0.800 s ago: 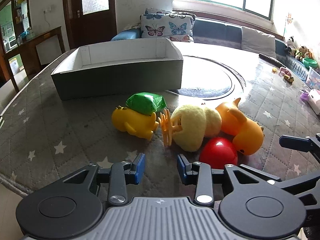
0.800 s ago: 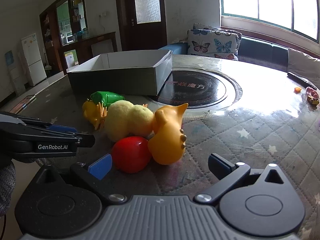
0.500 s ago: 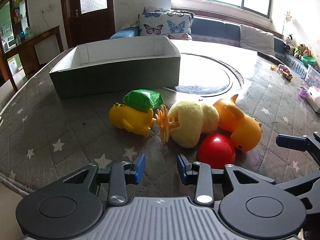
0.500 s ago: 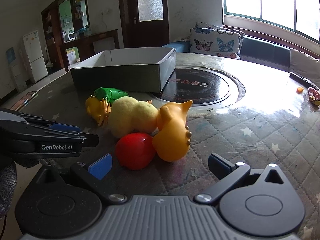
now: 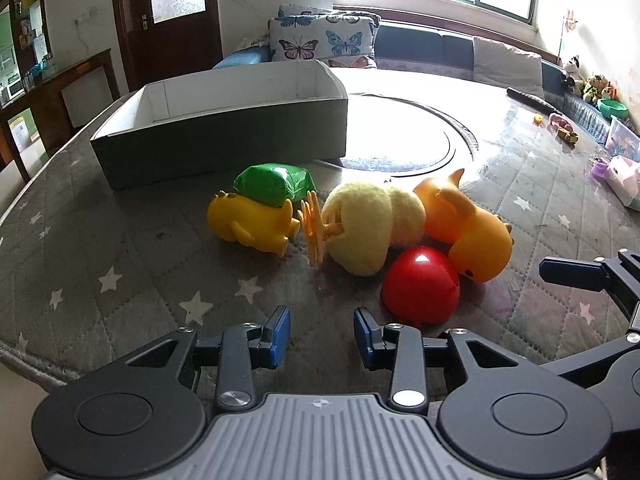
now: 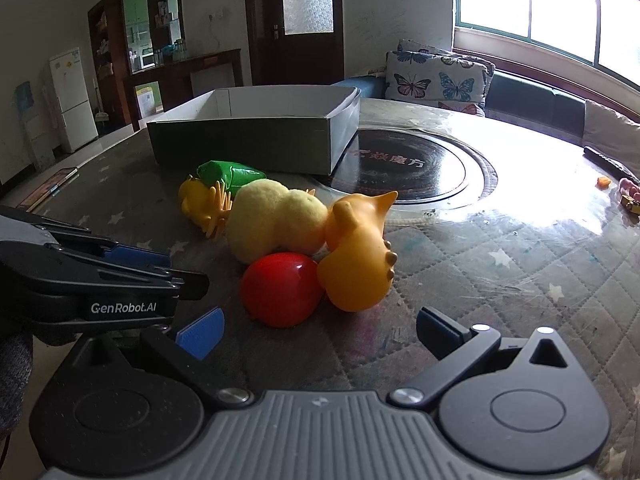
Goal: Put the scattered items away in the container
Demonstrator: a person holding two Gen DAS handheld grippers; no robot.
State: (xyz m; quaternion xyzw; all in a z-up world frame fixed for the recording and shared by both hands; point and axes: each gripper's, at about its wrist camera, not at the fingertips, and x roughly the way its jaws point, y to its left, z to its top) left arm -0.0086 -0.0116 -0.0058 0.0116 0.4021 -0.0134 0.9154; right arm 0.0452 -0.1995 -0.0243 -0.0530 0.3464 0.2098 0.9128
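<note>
A pile of toys lies on the quilted table in front of a grey open box (image 5: pixel 224 148) (image 6: pixel 256 144): a yellow rubber toy (image 5: pixel 252 224), a green packet (image 5: pixel 276 184), a fluffy yellow plush (image 5: pixel 368 224) (image 6: pixel 276 220), an orange rubber toy (image 5: pixel 468 228) (image 6: pixel 356 256) and a red ball (image 5: pixel 420 290) (image 6: pixel 280 288). My left gripper (image 5: pixel 322 336) is open and empty, just short of the plush and ball. My right gripper (image 6: pixel 320 332) is wide open and empty, just short of the red ball and orange toy.
A round black glass inset (image 6: pixel 412 168) sits in the table middle. Small toys and a box (image 5: pixel 620 176) lie at the far right edge. A sofa with butterfly cushions (image 5: pixel 320 44) stands behind the table. The table's near edge is right below both grippers.
Both grippers have moved a little forward toward the toy pile, which looms larger. Neither gripper's jaw opening has changed. No toy has moved.
</note>
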